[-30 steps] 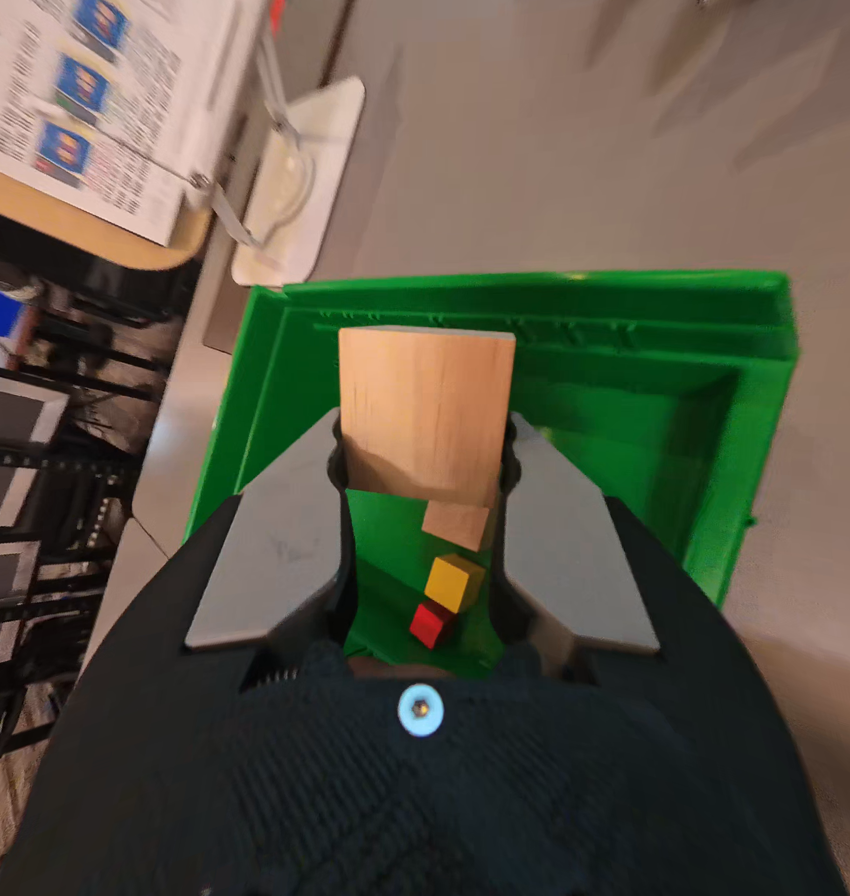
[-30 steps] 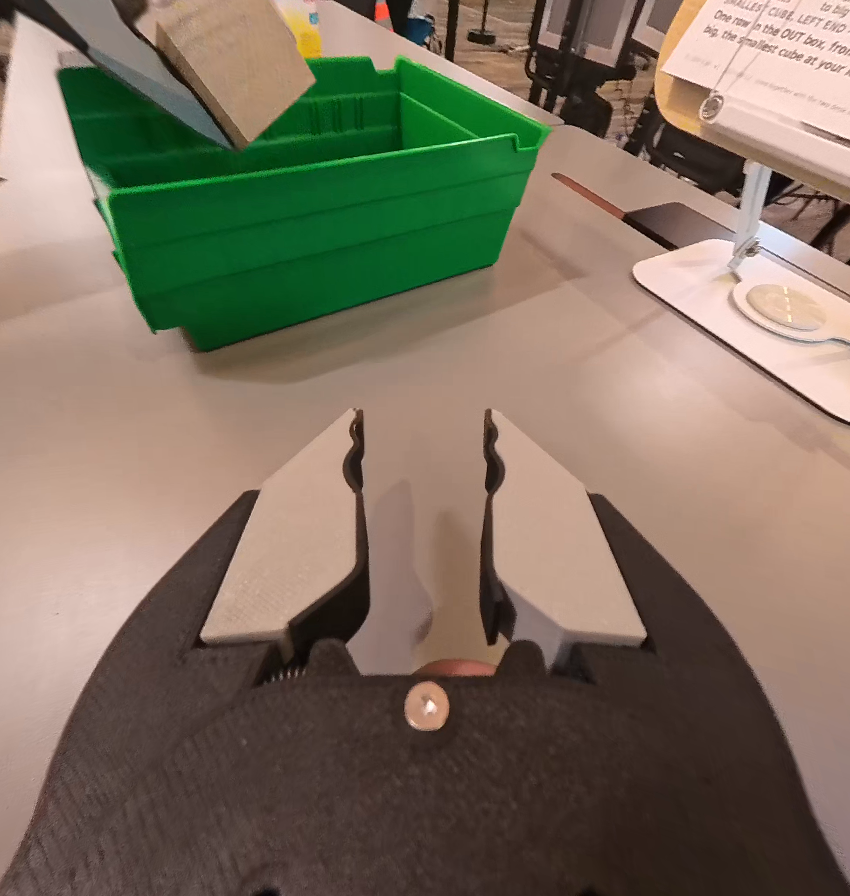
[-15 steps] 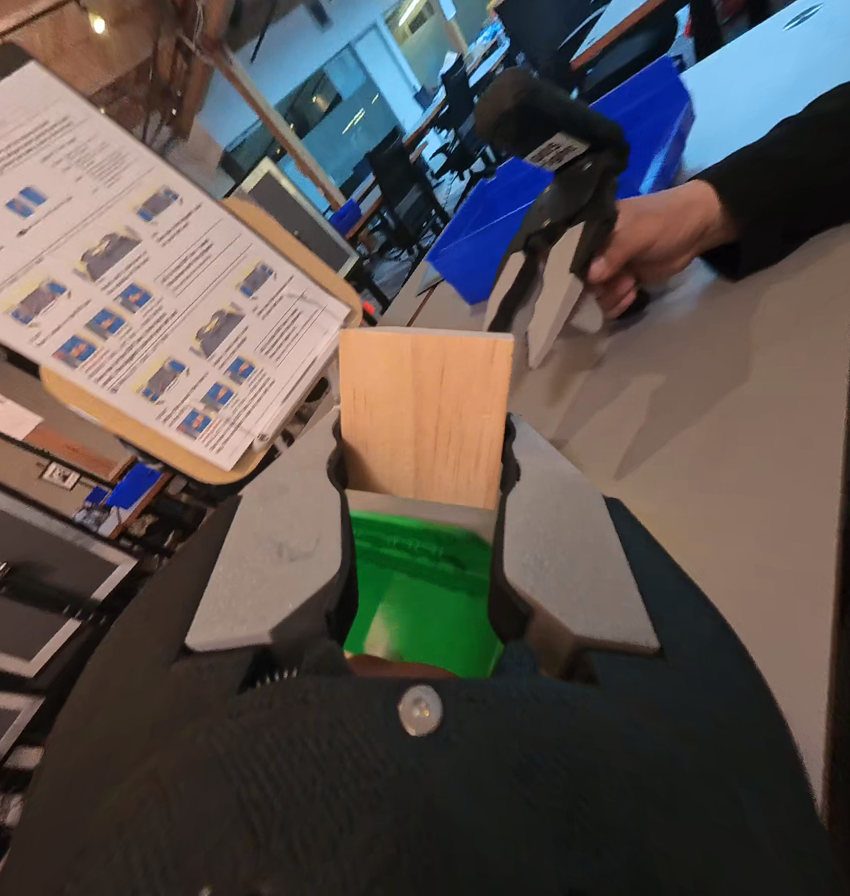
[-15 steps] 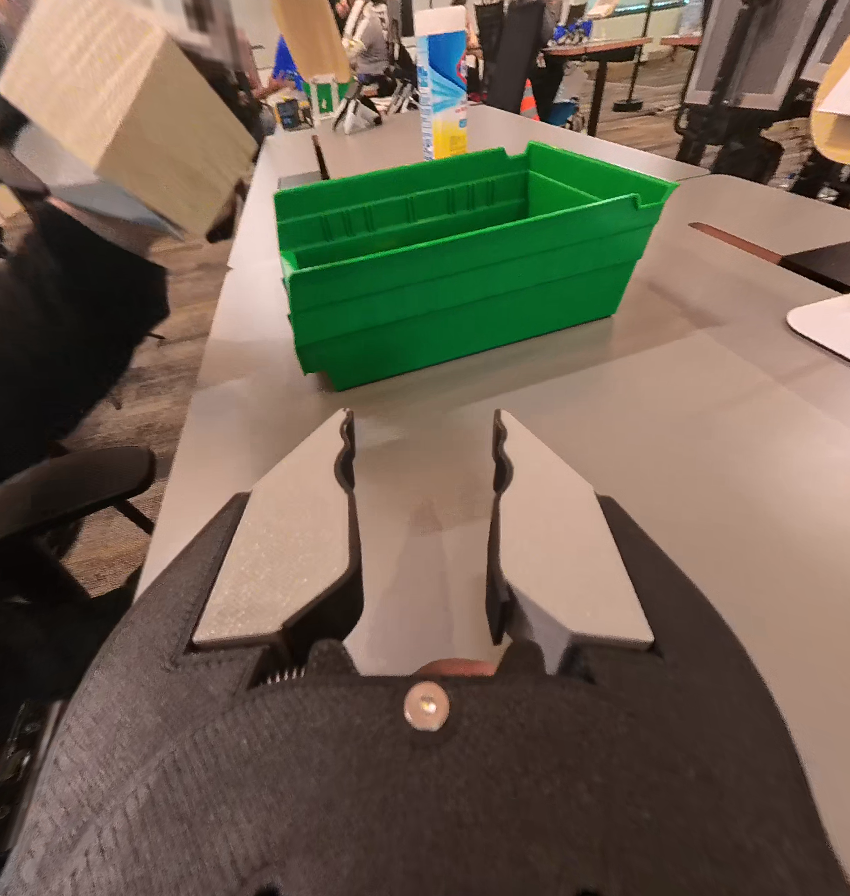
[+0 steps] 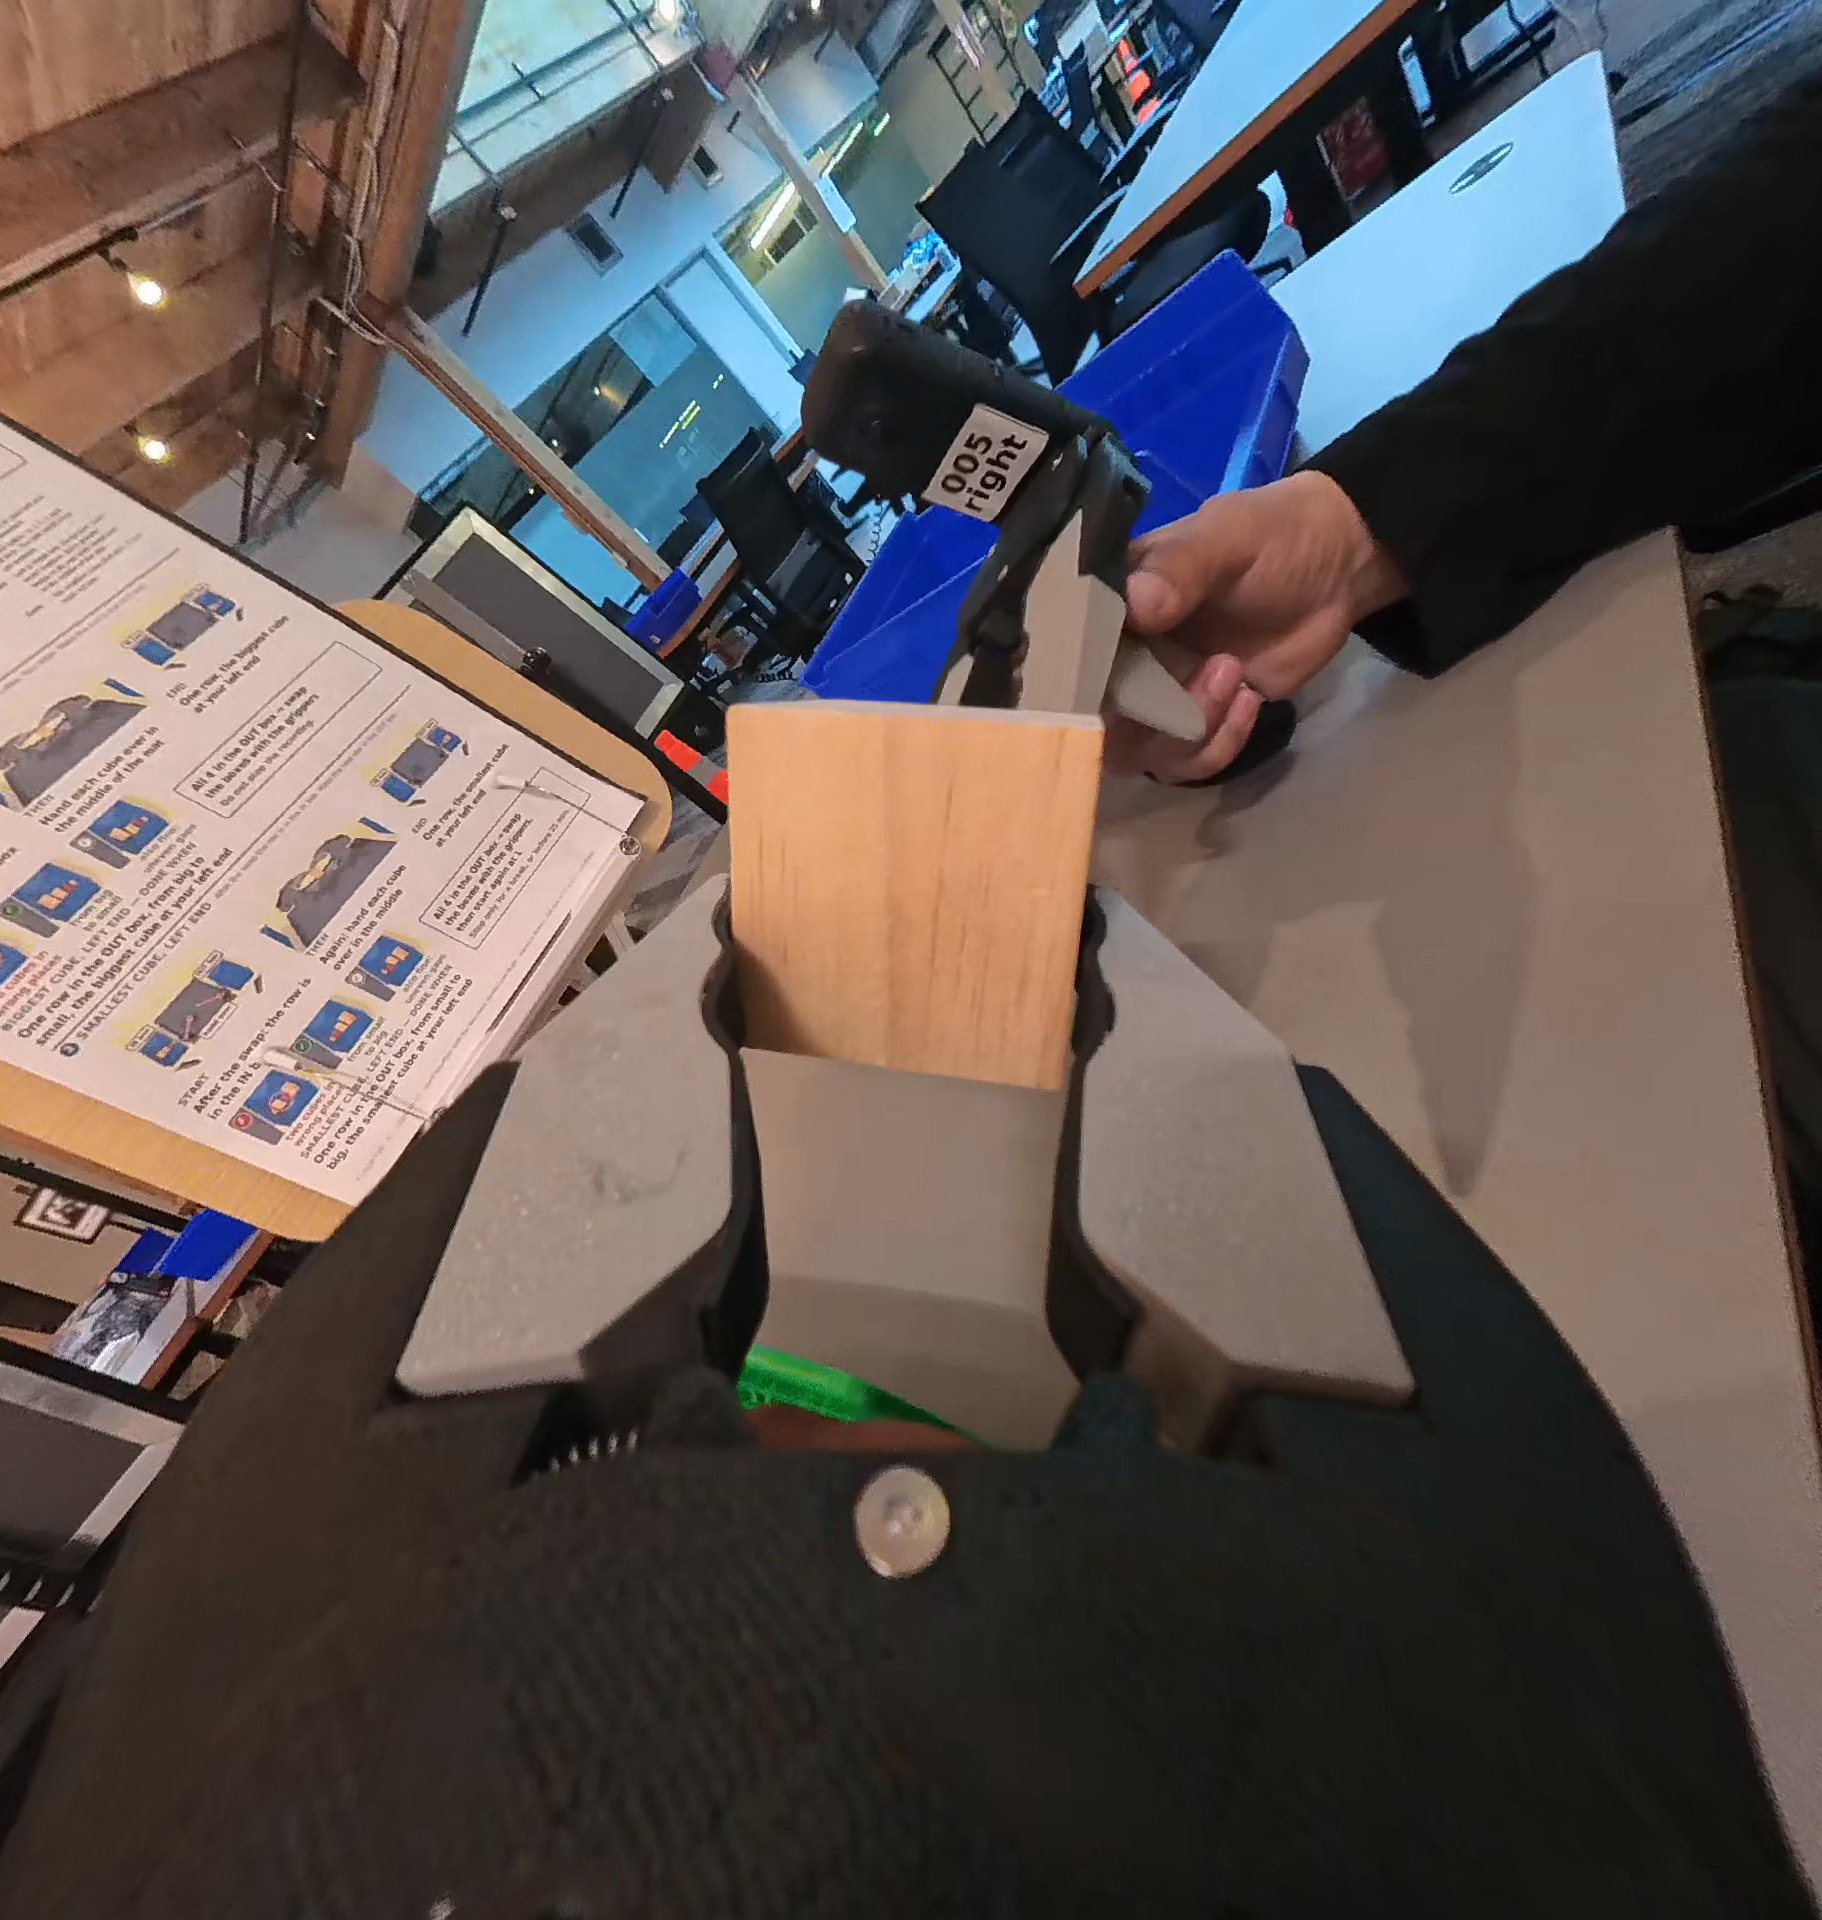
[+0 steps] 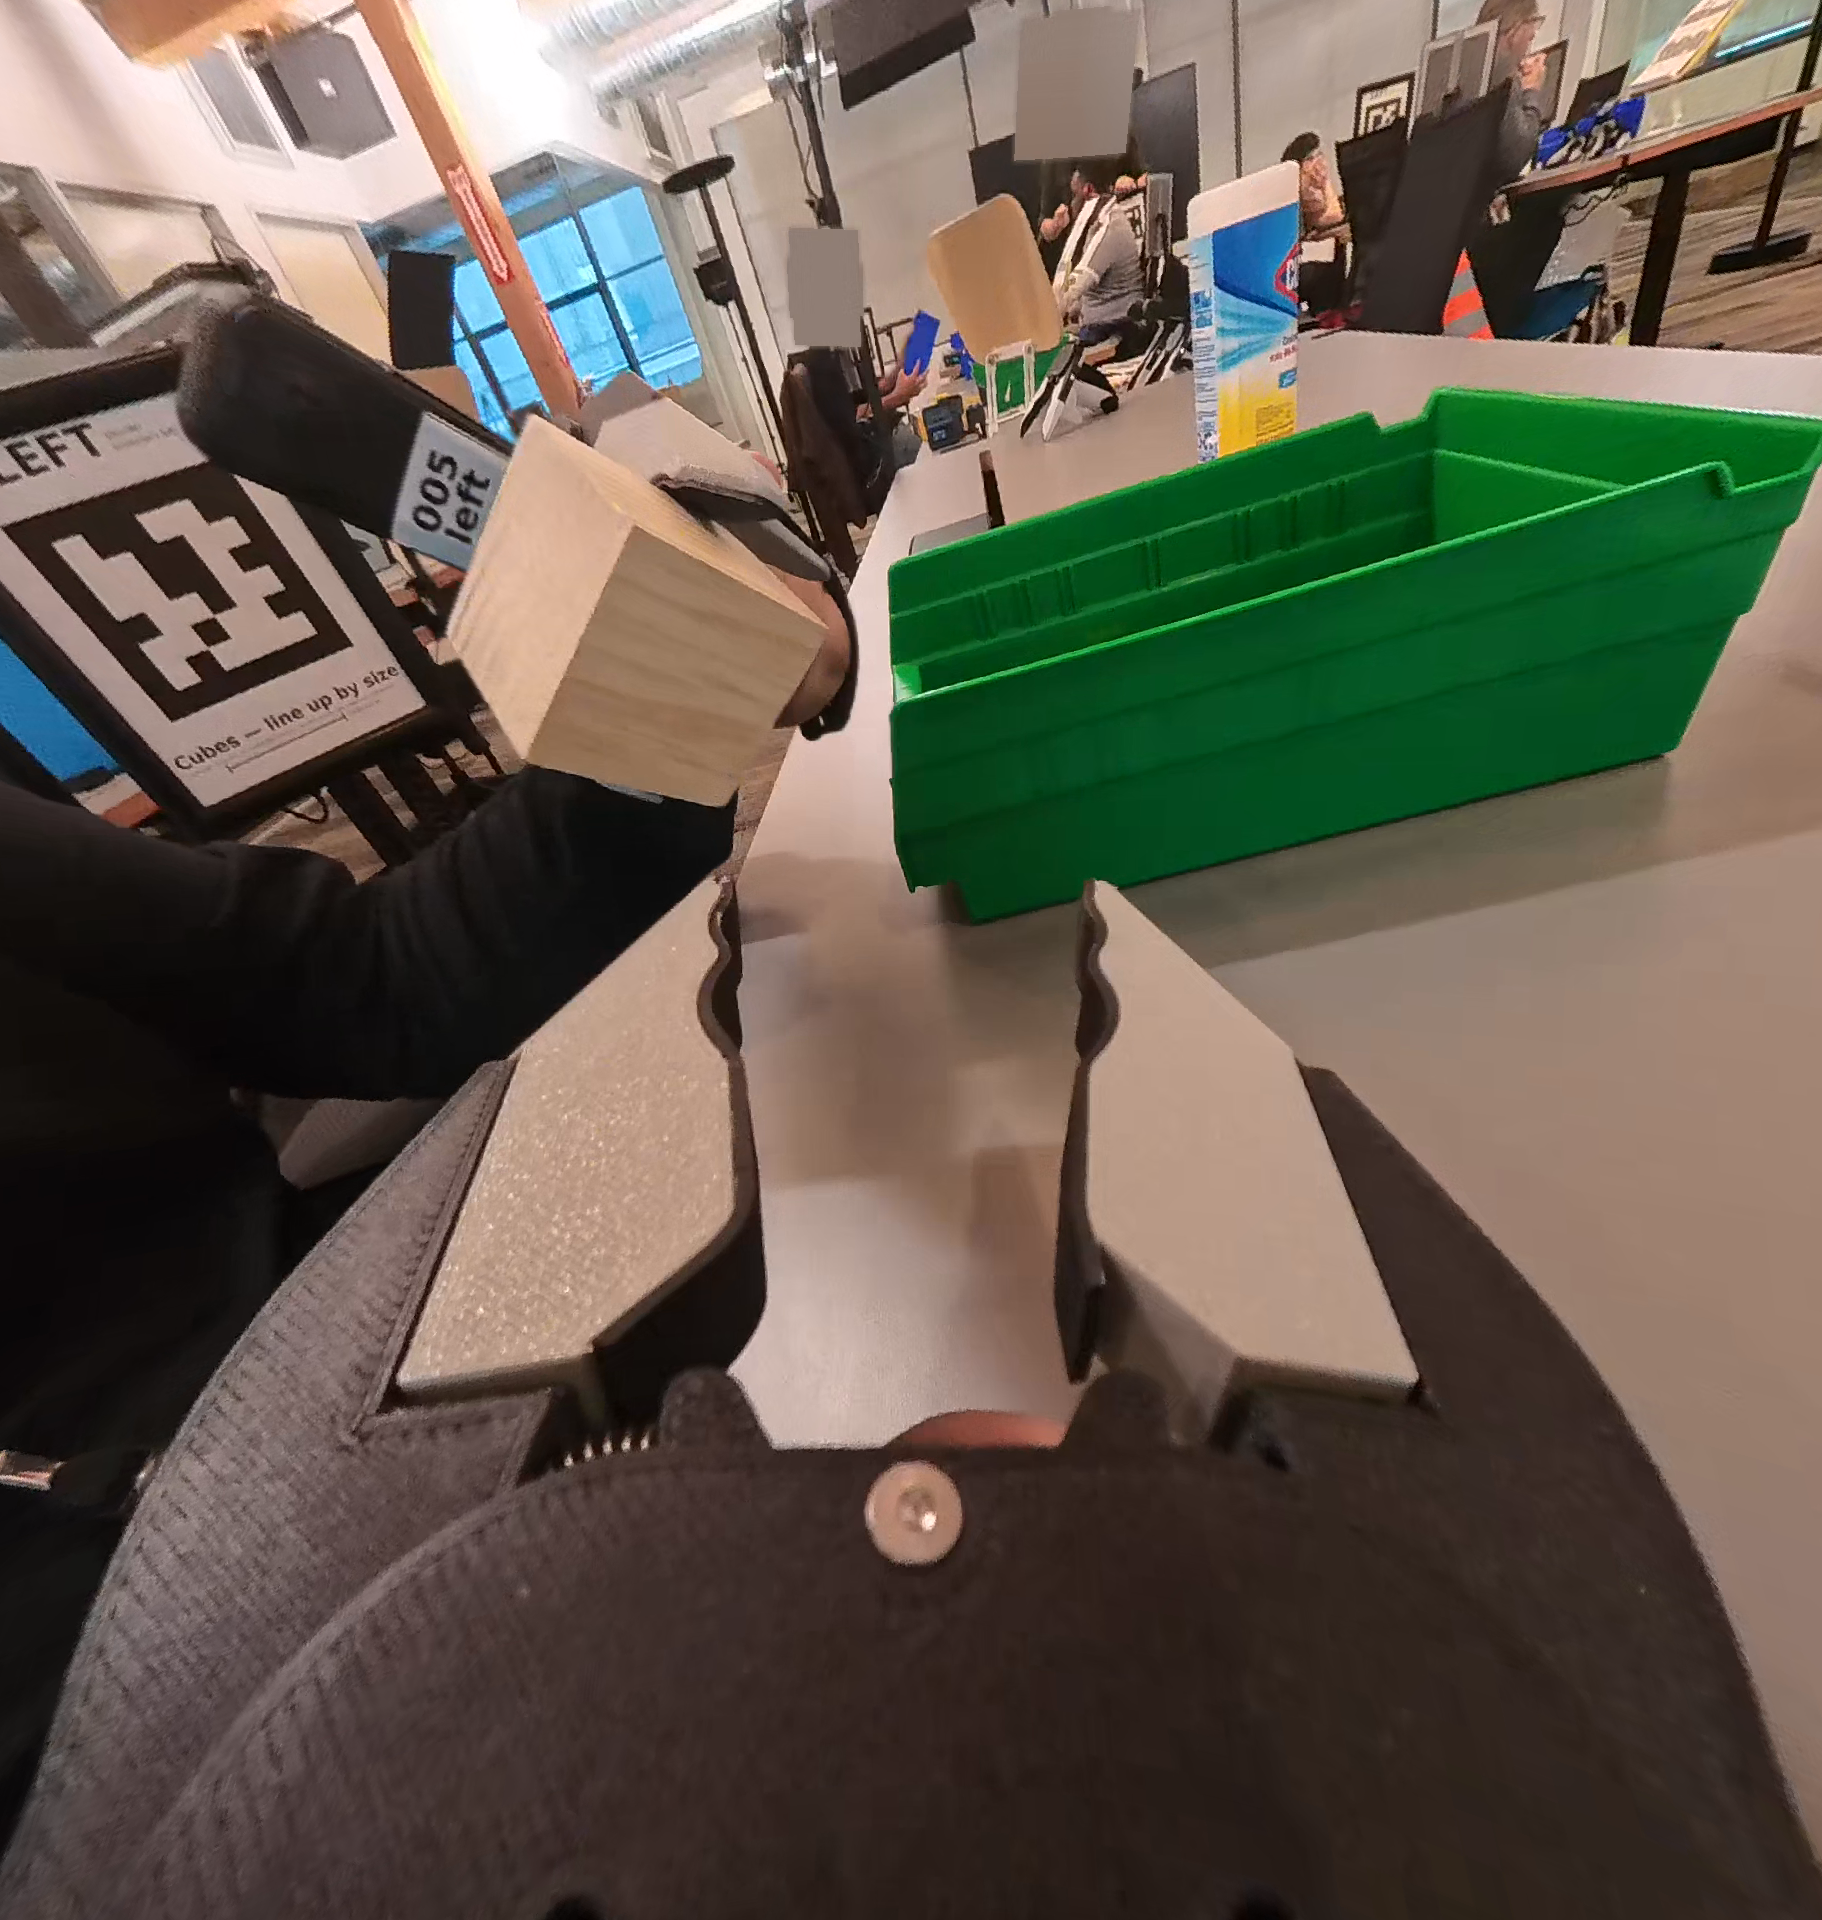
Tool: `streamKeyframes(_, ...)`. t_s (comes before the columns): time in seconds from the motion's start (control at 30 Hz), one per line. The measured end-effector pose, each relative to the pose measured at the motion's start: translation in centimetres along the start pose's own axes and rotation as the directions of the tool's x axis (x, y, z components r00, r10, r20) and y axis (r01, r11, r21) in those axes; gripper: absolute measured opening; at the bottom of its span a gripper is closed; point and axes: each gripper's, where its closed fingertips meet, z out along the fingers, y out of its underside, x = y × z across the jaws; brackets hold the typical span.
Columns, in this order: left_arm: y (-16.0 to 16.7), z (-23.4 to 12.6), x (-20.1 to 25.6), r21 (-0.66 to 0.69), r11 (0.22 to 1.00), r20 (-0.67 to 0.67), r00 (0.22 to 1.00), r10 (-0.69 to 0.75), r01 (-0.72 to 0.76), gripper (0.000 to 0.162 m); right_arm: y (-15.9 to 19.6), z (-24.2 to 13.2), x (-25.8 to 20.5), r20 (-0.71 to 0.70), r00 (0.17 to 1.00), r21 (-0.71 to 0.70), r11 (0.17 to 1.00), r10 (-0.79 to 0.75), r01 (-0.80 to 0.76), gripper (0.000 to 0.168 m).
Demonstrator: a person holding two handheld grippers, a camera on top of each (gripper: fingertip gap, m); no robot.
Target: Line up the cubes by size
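My left gripper [image 5: 905, 940] is shut on a large plain wooden cube [image 5: 912, 894] and holds it in the air above the grey table [image 5: 1458, 1039]. The same cube [image 6: 626, 634] shows in the right wrist view, up left of the green bin [image 6: 1302, 686]. My right gripper [image 6: 909, 956] is open and empty, low over the table, pointing toward the cube and the bin. It also shows in the left wrist view [image 5: 1052, 613], held by a hand beyond the cube. The bin's inside is hidden; only a green sliver [image 5: 813, 1387] shows under the left gripper.
An instruction sheet on a stand [image 5: 211, 935] is at left. A blue bin [image 5: 1094, 499] sits behind the right gripper. A wipes canister [image 6: 1245, 312] stands behind the green bin. A marker sign [image 6: 159, 603] stands off the table's left side. A dark sleeve [image 6: 315, 956] crosses low left.
My left gripper has lifted the wooden cube out of the green bin and swung it toward the right gripper. The right gripper has turned left to face the cube.
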Motion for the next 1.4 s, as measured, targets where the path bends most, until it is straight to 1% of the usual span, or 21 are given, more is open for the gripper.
streamKeyframes(0.23,-0.4,0.2,-0.1,0.024,1.000,0.010,1.000,0.003,-0.003,0.062,-0.1,-0.1,-0.1,0.013,1.000,0.012,1.000,0.010,-0.010,0.063)
streamKeyframes(0.67,-0.1,0.4,-0.2,0.015,1.000,0.025,1.000,0.007,-0.008,0.062,-0.4,-0.3,-0.4,0.032,0.999,0.029,0.999,0.024,-0.025,0.063)
streamKeyframes(0.77,-0.3,0.7,0.0,0.031,0.999,0.022,1.000,0.015,-0.016,0.062,-0.7,-0.3,-1.0,0.086,0.995,0.045,0.997,0.056,-0.060,0.065)
streamKeyframes(0.9,-0.8,1.2,0.4,0.056,0.998,0.017,0.999,0.033,-0.034,0.062,-1.0,-0.3,-2.4,0.224,0.958,0.039,0.980,0.179,-0.193,0.075)
streamKeyframes(1.07,-1.5,1.7,0.9,0.084,0.995,0.012,0.998,0.057,-0.057,0.062,-1.3,-0.3,-3.5,0.296,0.933,0.034,0.974,0.205,-0.225,0.077)
streamKeyframes(1.17,-1.9,2.0,1.5,0.101,0.993,-0.008,0.998,0.064,-0.063,0.062,-1.9,-0.5,-5.1,0.393,0.889,0.028,0.963,0.235,-0.267,0.077)
streamKeyframes(1.27,-1.5,2.8,1.9,0.077,0.993,-0.005,0.996,0.090,-0.089,0.062,-1.8,-0.6,-6.8,0.495,0.821,-0.019,0.948,0.284,-0.317,0.079)
streamKeyframes(1.4,-1.0,4.0,3.1,0.054,0.993,-0.041,0.993,0.110,-0.108,0.062,-0.8,0.3,-7.2,0.497,0.799,-0.078,0.935,0.337,-0.346,0.083)
